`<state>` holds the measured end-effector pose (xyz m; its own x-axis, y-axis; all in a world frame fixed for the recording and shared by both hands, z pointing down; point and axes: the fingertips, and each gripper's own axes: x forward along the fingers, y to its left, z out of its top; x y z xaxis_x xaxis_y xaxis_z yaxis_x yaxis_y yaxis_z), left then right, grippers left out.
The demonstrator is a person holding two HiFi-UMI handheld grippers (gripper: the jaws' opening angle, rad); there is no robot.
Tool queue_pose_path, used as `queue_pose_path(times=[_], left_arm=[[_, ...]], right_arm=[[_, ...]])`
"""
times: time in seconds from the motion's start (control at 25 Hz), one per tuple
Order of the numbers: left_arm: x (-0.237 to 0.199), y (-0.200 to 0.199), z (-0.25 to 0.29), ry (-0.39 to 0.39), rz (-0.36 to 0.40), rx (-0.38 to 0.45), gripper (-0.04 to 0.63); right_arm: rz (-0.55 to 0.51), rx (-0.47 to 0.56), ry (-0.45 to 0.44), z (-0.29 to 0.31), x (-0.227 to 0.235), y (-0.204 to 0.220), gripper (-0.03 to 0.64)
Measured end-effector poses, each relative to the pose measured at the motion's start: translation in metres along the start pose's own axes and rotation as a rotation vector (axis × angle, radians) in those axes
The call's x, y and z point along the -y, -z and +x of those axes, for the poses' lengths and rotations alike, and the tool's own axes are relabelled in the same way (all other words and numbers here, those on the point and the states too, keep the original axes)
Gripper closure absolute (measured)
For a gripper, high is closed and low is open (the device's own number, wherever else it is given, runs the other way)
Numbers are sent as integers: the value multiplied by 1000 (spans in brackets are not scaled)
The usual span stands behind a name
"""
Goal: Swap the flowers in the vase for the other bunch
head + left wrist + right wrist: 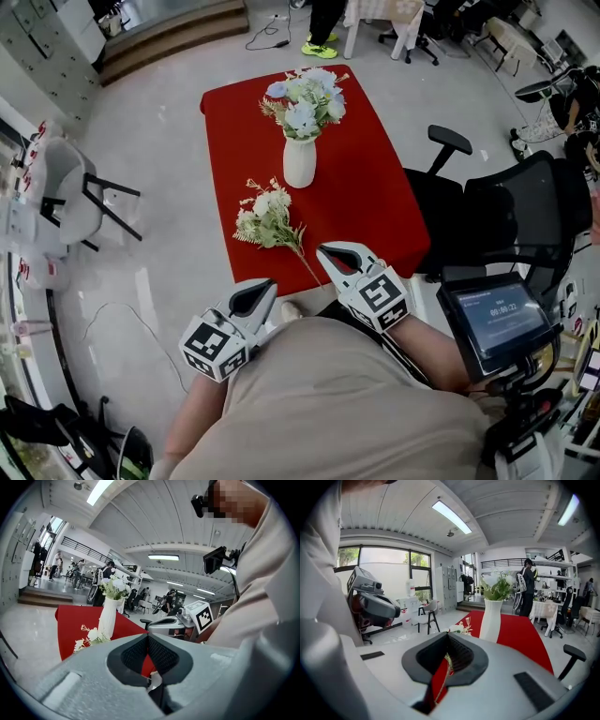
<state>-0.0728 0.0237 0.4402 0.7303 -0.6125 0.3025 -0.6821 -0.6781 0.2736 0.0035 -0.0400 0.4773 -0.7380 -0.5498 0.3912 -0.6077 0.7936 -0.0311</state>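
Observation:
A white vase (299,161) with pale blue and white flowers (306,99) stands in the middle of the red table (375,197). A loose bunch of white flowers (266,215) lies in front of it, its thin stem (307,262) running toward the near edge. My right gripper (326,249) hovers shut just right of the stem's end. In the right gripper view the stem (446,667) shows through the gap under the closed jaws (449,635), lying on the red cloth. My left gripper (265,287) is shut and empty, off the table's near left corner.
A black office chair (511,214) stands close on the right of the table, with a screen on a stand (492,317) nearer me. A white chair (64,187) sits on the floor to the left. A cable (131,323) lies on the floor.

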Motion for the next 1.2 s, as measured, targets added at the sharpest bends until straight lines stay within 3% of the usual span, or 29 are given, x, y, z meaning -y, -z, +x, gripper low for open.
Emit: queue_pose_path(times=[1.2], left_arm=[[-6,6,0,7,-33,3,588]], right_arm=[[-21,-23,-64,8,-30,-4,604]])
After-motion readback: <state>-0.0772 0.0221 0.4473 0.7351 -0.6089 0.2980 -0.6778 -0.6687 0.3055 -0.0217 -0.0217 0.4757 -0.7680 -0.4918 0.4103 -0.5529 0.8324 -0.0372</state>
